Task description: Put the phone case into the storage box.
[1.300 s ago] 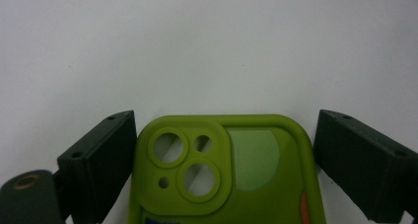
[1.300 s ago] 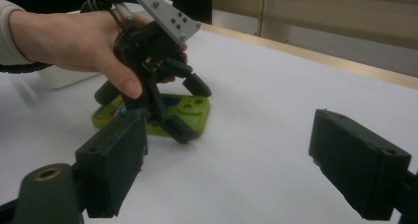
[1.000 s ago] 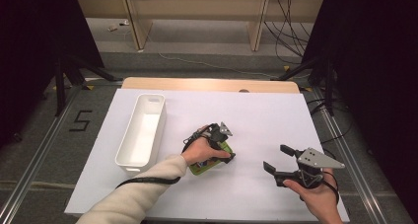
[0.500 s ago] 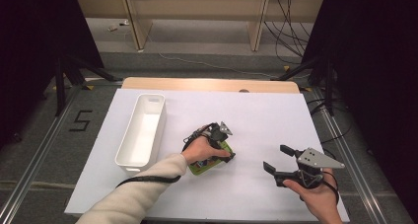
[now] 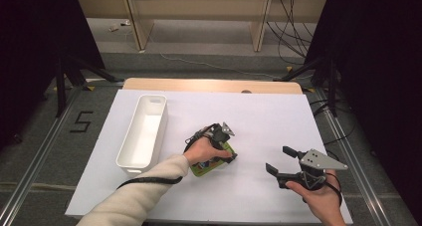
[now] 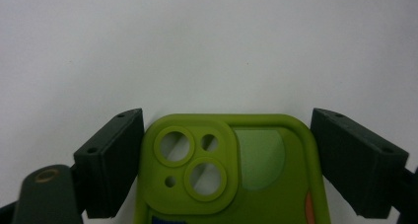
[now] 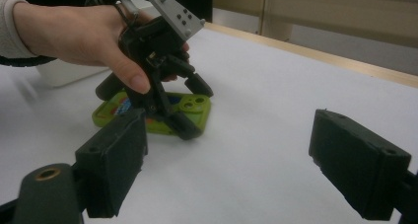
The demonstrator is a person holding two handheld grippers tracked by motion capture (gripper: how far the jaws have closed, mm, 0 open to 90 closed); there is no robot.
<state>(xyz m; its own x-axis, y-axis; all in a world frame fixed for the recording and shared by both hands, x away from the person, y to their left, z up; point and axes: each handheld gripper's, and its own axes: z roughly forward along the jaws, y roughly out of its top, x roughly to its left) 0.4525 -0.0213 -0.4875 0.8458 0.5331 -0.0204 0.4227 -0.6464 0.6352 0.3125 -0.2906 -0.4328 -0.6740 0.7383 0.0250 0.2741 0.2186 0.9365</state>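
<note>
Broad white table (image 5: pixel 278 121) beneath, smooth and slick: likely to let the load skid rather than lift. Well apart to the left of the left hand-held gripper (image 7: pixel 192 110), a white bin (image 5: pixel 144 131); could clip its rim on a hurried carry. Flat on the table between that hand-held gripper's jaws, a green phone case (image 6: pixel 231 174), camera end foremost. Have just been closing on it; now clenched against the case's two long edges, as far as can be seen. Catches only a thin, soft rim low against the table, so may buckle it, squeeze it out, or scrape the tips. Off to the right, the right hand-held gripper (image 5: pixel 277 158): released, grasping nothing, probably too far to catch a slip.
</note>
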